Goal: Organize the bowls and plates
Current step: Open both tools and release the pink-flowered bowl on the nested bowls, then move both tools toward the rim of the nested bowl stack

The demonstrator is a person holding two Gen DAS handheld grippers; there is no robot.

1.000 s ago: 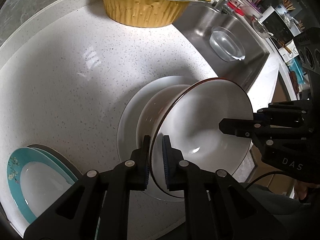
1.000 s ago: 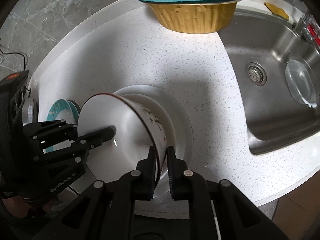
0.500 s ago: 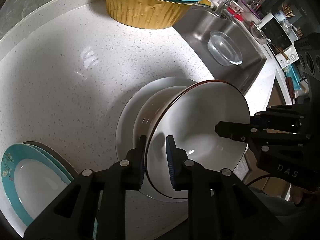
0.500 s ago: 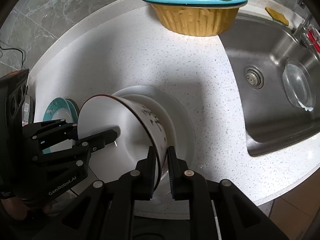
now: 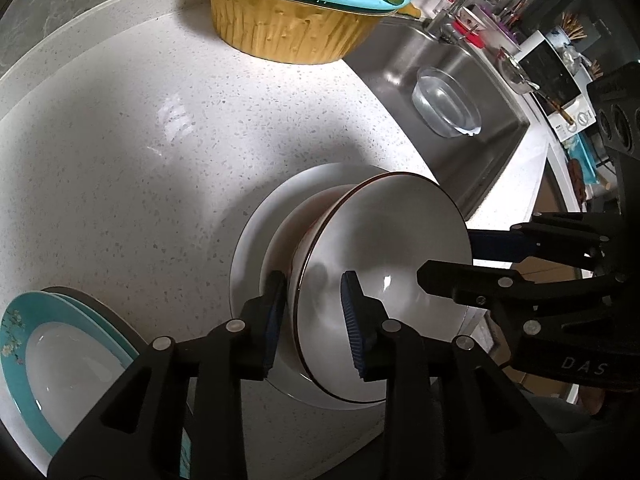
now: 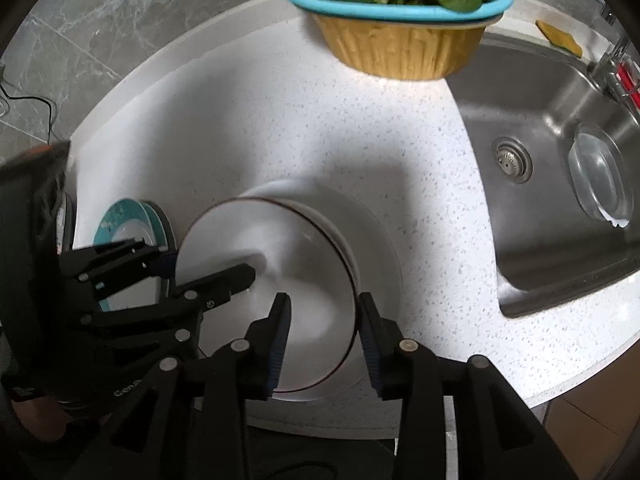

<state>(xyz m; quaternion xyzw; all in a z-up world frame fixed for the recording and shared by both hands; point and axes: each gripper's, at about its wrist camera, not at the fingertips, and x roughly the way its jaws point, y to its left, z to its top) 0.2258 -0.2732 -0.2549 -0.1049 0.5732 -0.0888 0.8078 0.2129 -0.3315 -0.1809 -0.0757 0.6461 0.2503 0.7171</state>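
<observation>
Left tool [image 5: 316, 318] wide, pads astride near rim of white bowl [image 5: 384, 280], not gripping. Right tool [image 6: 324, 338] likewise wide astride opposite rim. Bowl nested in second bowl on white plate [image 5: 256, 256], on desk [image 5: 140, 152]. Next move: back both out along rim. Right view shows drain [image 6: 512, 160]; left view shows teal plates [image 5: 60, 344] closer.

The left gripper [image 5: 314, 312] is open around the rim of the bowl [image 5: 384, 280], which sits on a plate [image 5: 256, 248]. The right gripper [image 5: 468, 256] reaches across the bowl's far rim.
</observation>
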